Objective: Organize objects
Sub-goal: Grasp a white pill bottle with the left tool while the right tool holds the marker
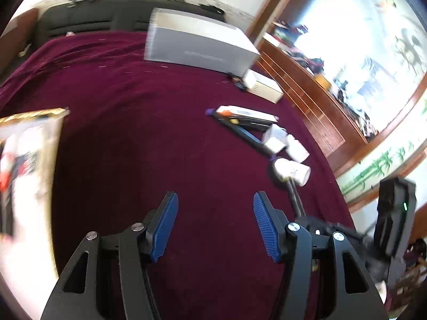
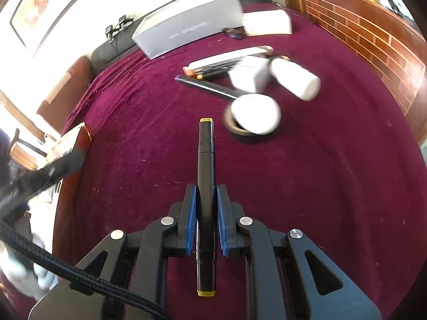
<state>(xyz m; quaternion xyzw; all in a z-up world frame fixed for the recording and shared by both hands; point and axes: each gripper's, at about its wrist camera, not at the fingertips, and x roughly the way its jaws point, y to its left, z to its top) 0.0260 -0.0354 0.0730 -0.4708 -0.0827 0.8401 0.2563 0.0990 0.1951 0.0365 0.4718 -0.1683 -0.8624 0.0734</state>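
Observation:
My right gripper (image 2: 206, 190) is shut on a black marker (image 2: 205, 154) with yellow end caps; the marker points forward above the maroon cloth. Ahead of it lie white bottles: one (image 2: 253, 113) over a dark ring, a squarish one (image 2: 248, 74) and a third (image 2: 296, 78). Flat pens or boxes (image 2: 229, 58) lie behind them. My left gripper (image 1: 215, 200) is open and empty above the cloth. In the left wrist view the white bottles (image 1: 291, 170) and a dark pen (image 1: 240, 129) lie to the right, and the right gripper's body (image 1: 395, 218) shows at the right edge.
A large grey box (image 1: 197, 42) and a small white box (image 1: 263, 85) sit at the table's far side. A picture frame (image 1: 24, 165) stands at the left edge. A wooden cabinet (image 1: 307, 88) runs along the right. The maroon cloth (image 1: 133, 133) covers the table.

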